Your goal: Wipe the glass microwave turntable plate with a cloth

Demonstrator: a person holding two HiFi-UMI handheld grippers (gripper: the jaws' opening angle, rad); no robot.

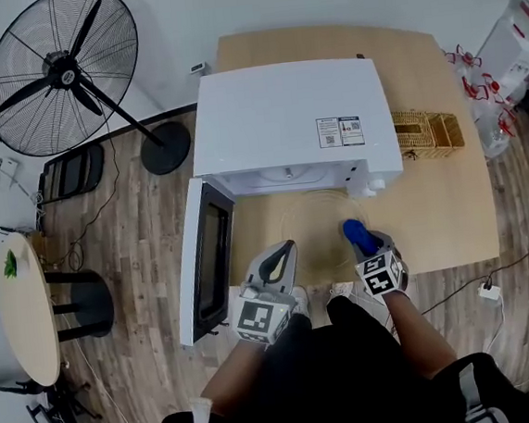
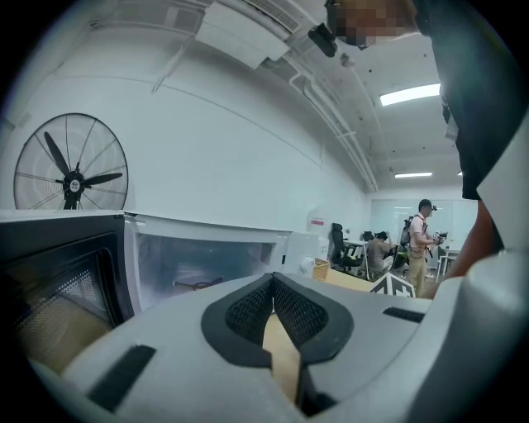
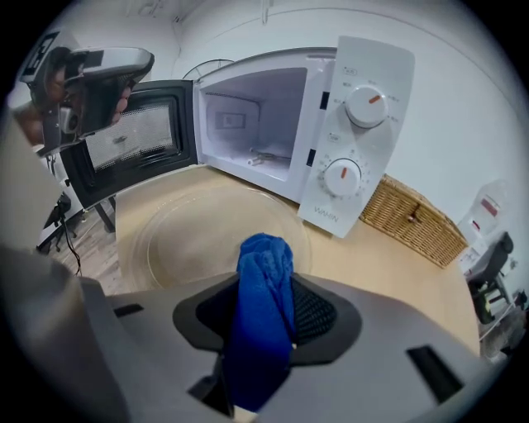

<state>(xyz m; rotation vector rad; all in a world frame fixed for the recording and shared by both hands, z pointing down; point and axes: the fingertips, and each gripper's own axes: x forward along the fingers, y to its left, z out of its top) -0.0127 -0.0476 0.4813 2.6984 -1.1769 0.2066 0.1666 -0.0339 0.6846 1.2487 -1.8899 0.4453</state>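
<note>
Cloth [image 1: 360, 237], pointed toward 11 o'clock, was pinched by right gripper [image 1: 368, 246]; left gripper [image 1: 285, 253] was pressed together, empty; microwave [image 3: 355, 140] was marked "WAHIN".

Nothing reads with certainty. The white microwave's control panel [image 3: 355, 140] carries a small grey brand word under its lower dial, too small to spell out. Two printed white stickers [image 1: 341, 132] on its top (with code squares) are illegible.

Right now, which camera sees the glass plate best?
The right gripper view. The glass plate lies on the table before the open microwave, nearly whole beyond the blue cloth. The head view shows only a faint ring; the left gripper view doesn't show it.
</note>
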